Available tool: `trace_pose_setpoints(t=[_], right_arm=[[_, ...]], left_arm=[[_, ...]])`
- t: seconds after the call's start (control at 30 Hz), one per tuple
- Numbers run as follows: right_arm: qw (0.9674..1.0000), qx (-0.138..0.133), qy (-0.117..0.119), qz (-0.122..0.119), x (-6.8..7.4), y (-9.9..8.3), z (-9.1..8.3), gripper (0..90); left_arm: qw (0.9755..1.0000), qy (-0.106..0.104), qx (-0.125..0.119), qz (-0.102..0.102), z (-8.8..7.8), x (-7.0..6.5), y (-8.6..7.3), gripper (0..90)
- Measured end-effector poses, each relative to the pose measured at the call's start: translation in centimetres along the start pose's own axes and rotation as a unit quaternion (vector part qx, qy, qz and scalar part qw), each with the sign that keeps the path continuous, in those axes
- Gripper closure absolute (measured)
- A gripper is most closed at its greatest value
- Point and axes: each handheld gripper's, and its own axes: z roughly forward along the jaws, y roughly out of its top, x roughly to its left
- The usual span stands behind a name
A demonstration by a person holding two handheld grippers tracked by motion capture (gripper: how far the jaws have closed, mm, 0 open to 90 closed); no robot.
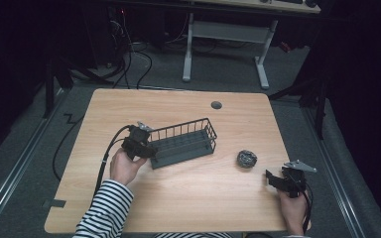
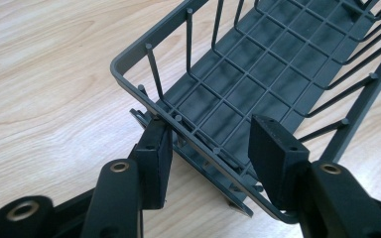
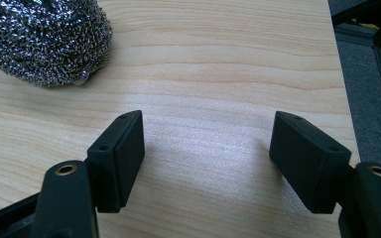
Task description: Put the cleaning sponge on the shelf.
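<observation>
High view: your left hand-held gripper (image 1: 146,148) has clamped the near-left end of the rack (image 1: 188,141), which lies mid-bench, its long side running toward the far right. In the left gripper view the jaws straddle the corner of the rack (image 2: 258,54), one pad (image 2: 156,148) outside the end wall, the other (image 2: 278,158) inside on the grid floor, pressing the rim between them. You seem to be at the grasp step; next, I judge, you lift or drag the rack, keeping it level so it does not pivot at that corner. Your right hand-held gripper (image 1: 278,179) rests open near the right edge, nothing between its jaws, the scourer (image 1: 246,158) just to its far left, apart.
</observation>
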Motion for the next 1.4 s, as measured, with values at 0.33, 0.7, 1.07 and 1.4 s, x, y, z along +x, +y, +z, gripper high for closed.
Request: trace_pose_setpoints(t=[0.33, 0.7, 1.07, 1.4], right_arm=[[1.0, 0.0, 0.0, -0.001, 0.0, 0.0, 0.0, 30.1], [1.0, 0.0, 0.0, -0.001, 0.0, 0.0, 0.0, 30.1], [1.0, 0.0, 0.0, -0.001, 0.0, 0.0, 0.0, 30.1], [1.0, 0.0, 0.0, -0.001, 0.0, 0.0, 0.0, 30.1]], left_arm=[[0.9998, -0.012, -0.003, 0.012, -0.2, -1.2, -0.4, 52.8], [0.9993, -0.024, -0.008, 0.026, -0.5, -2.7, -0.9, 53.1], [0.999, -0.037, -0.009, 0.025, -0.5, -3.0, -1.0, 53.8], [0.9983, -0.051, -0.026, 0.008, -0.9, -2.6, -0.9, 38.8]])
